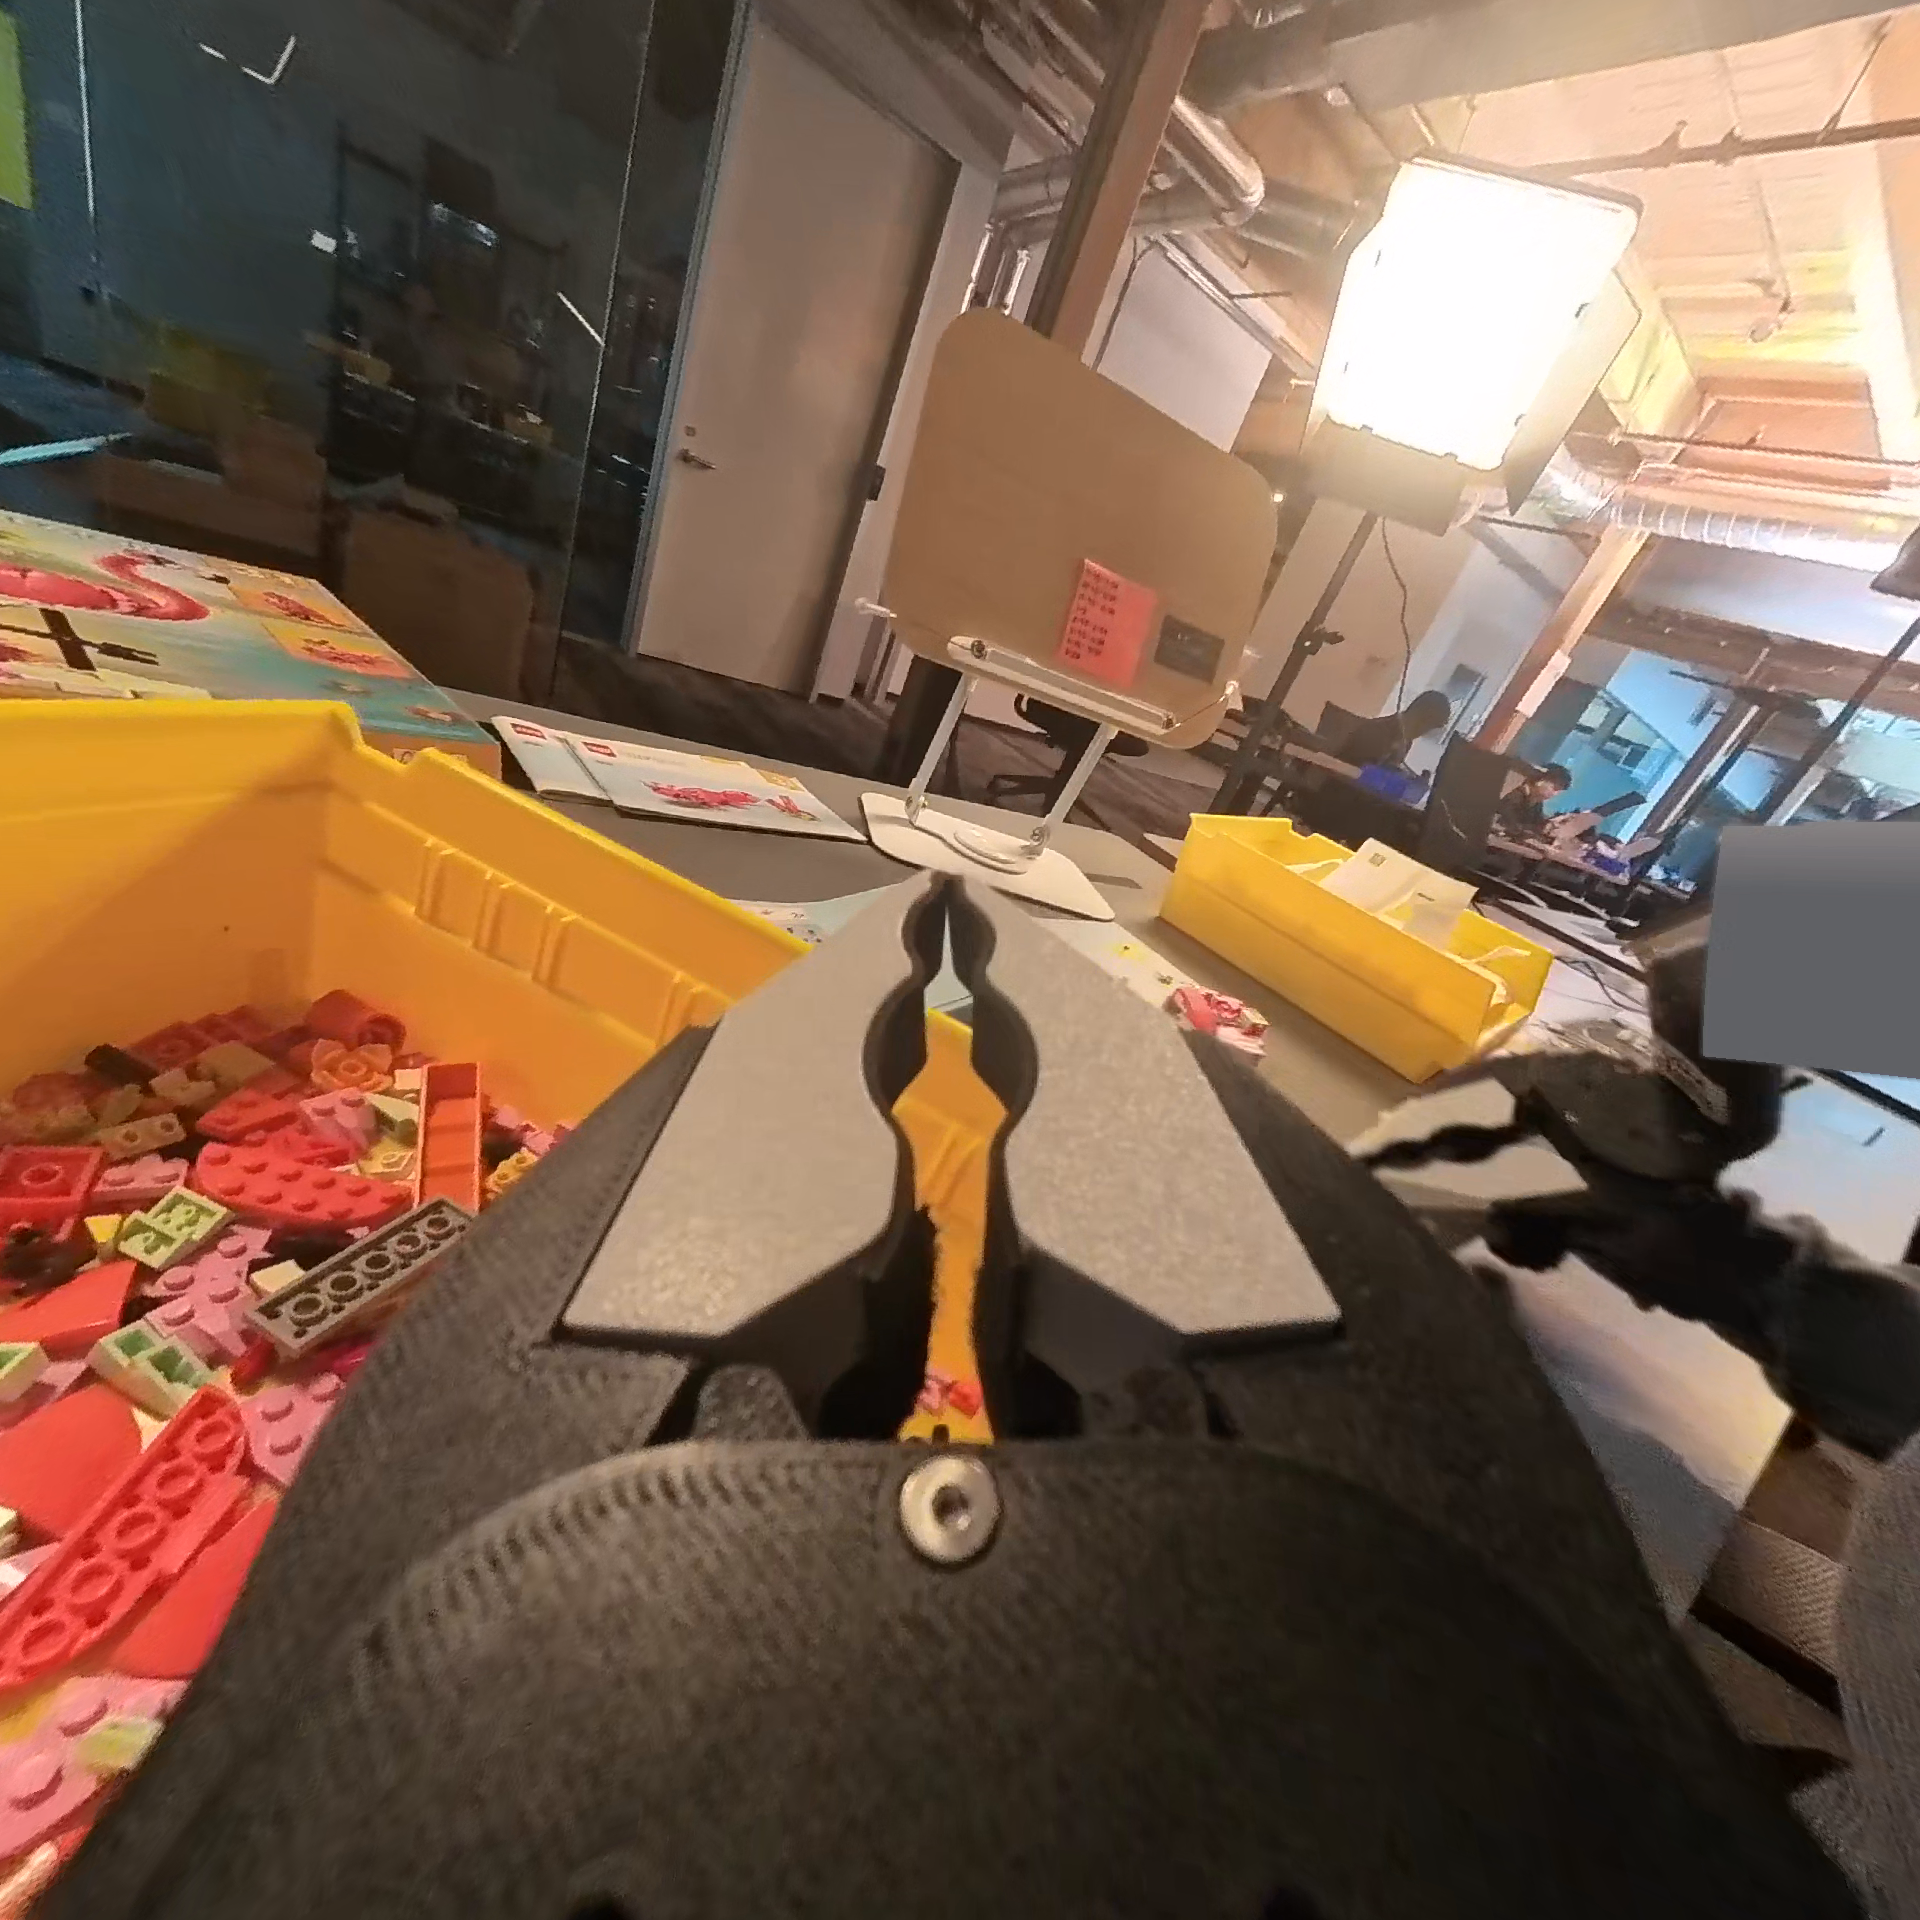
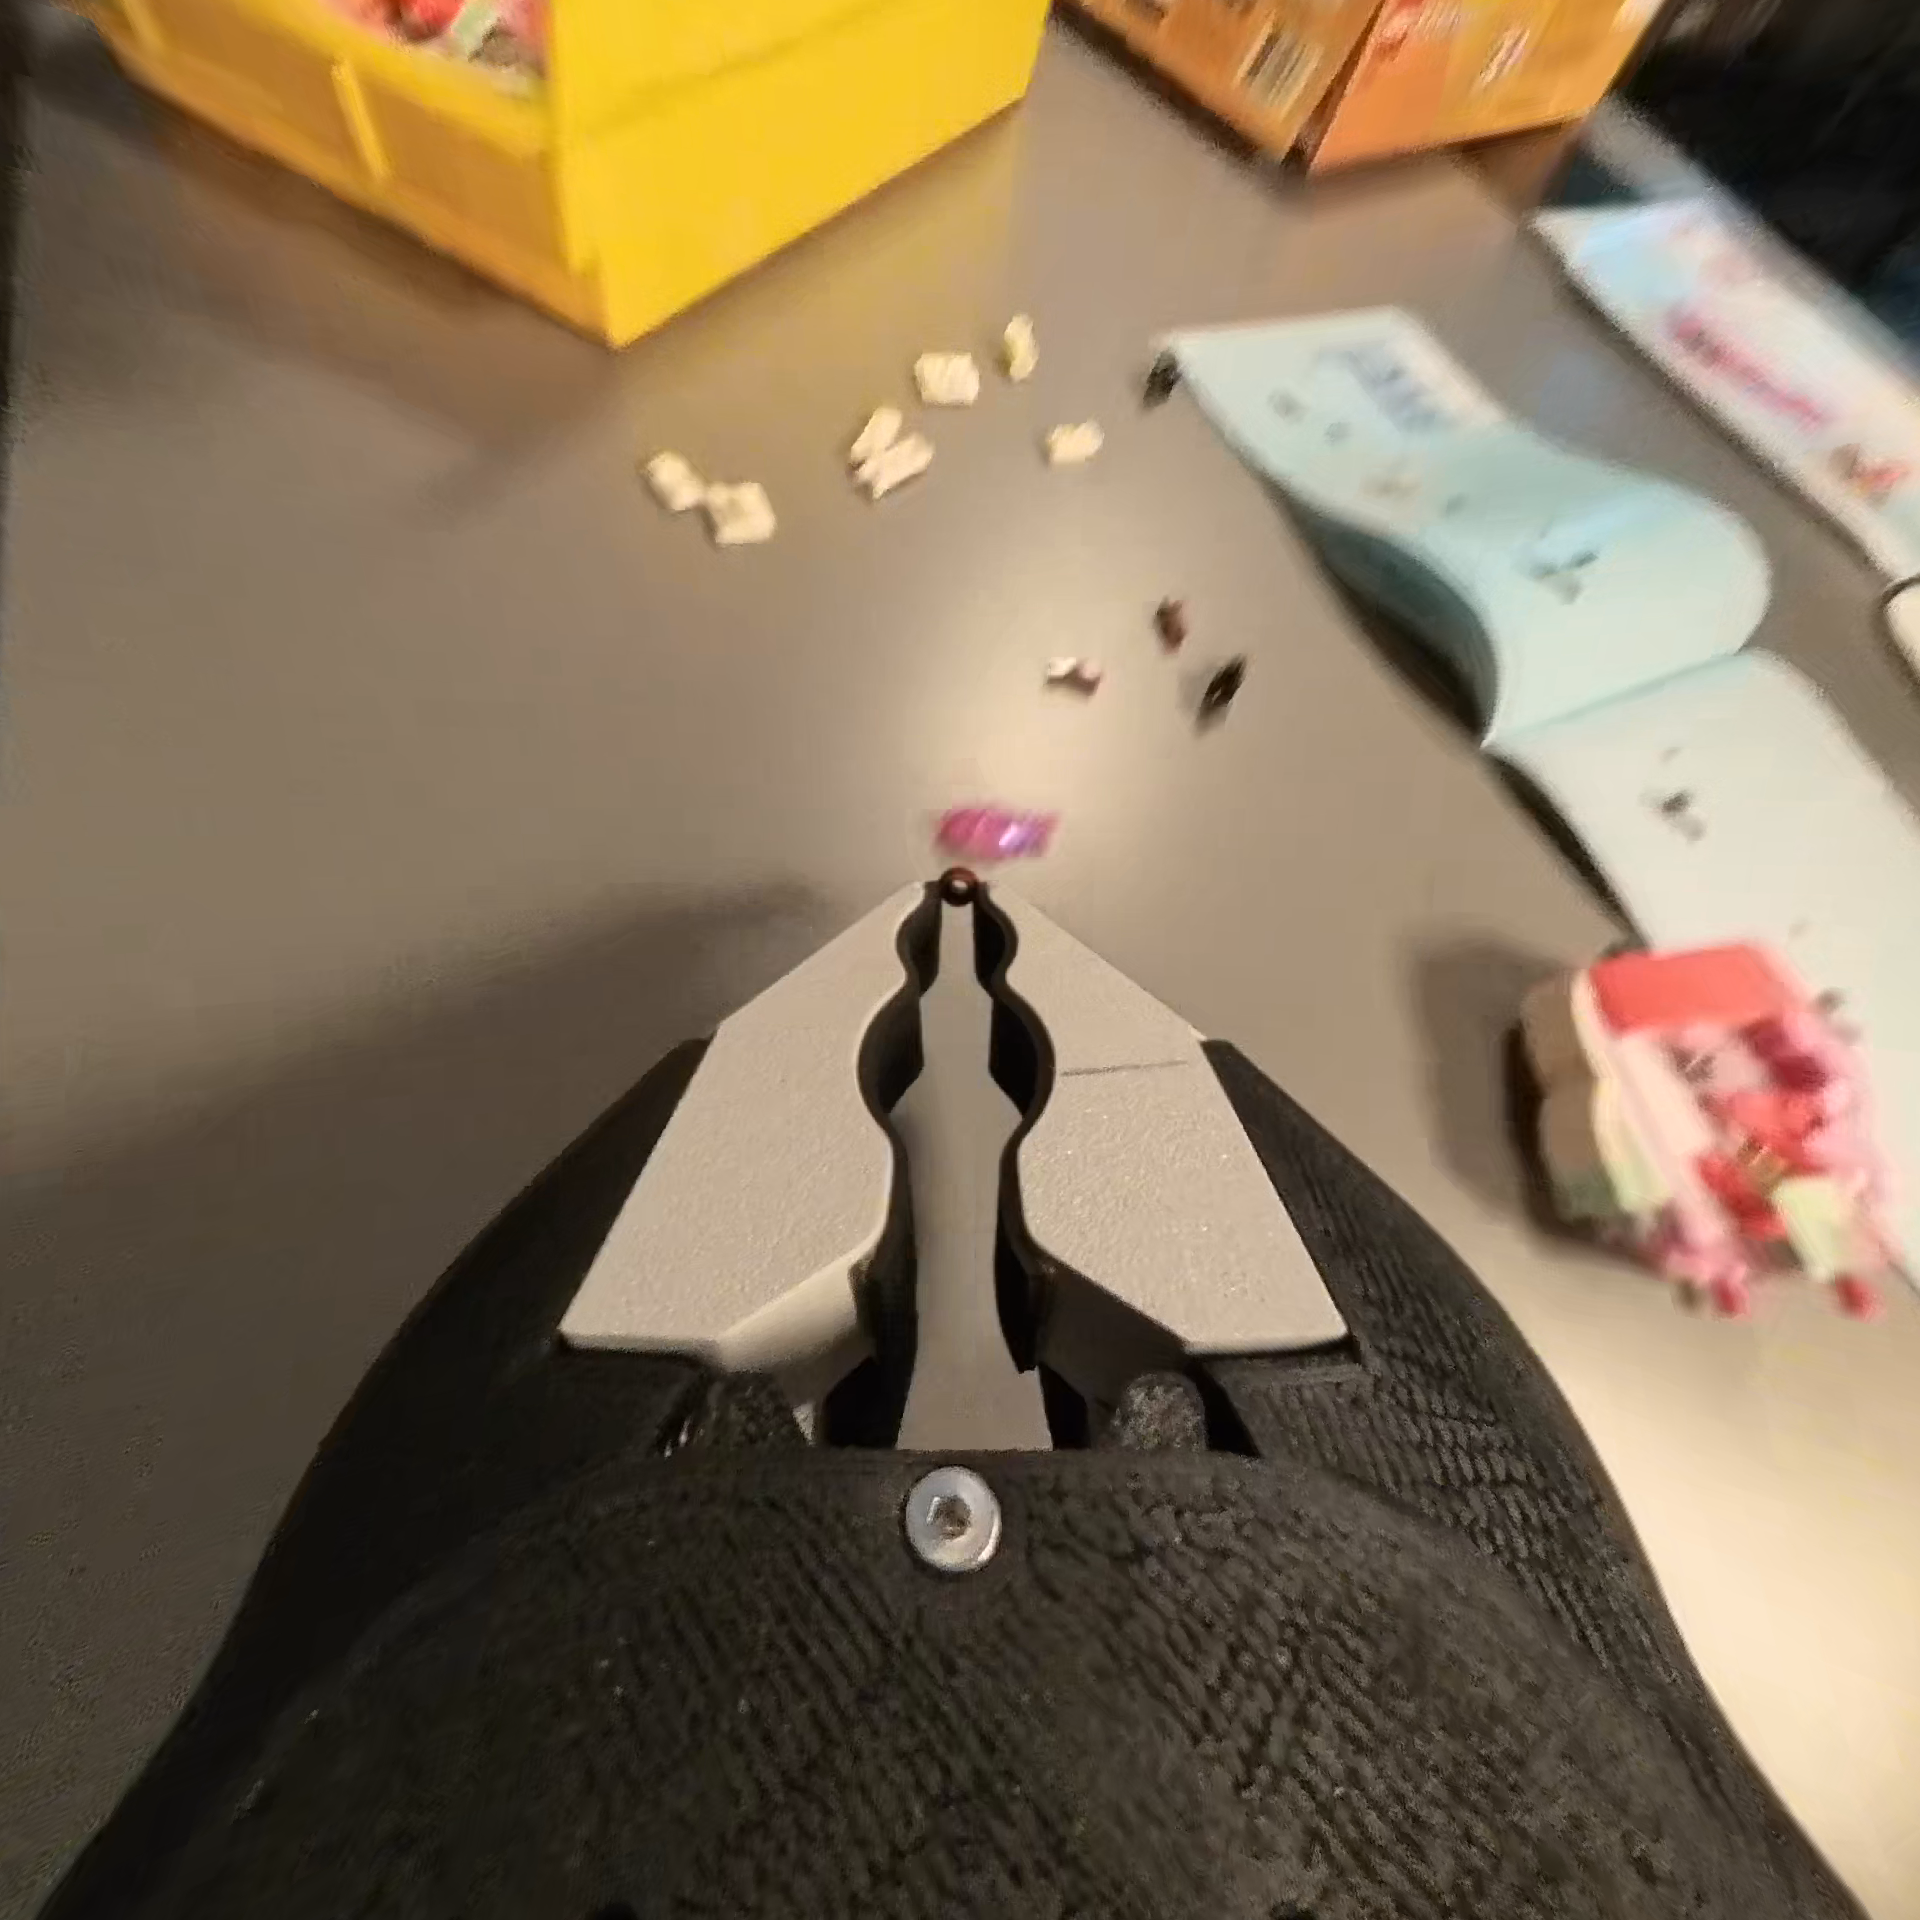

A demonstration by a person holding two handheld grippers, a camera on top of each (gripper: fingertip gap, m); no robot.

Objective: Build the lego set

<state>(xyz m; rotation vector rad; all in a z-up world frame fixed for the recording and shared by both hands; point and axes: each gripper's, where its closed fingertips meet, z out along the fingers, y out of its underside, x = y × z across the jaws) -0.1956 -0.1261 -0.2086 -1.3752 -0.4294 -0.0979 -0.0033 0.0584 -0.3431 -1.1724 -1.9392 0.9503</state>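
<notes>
My left gripper is shut, its tips meeting, and I see nothing between them. It hovers over the near corner of a big yellow bin full of red, pink and grey toy bricks. My right gripper is shut on a tiny dark red round piece pinched at the very tips, above the grey table. A blurred pink piece lies on the table just beyond those tips.
A small pink and red brick build stands at the right, next to an open booklet. Loose cream pieces lie farther ahead. A second yellow bin, a board on a stand and closed booklets sit beyond. Across from one pair of fingers to the other is roughly 30 centimeters.
</notes>
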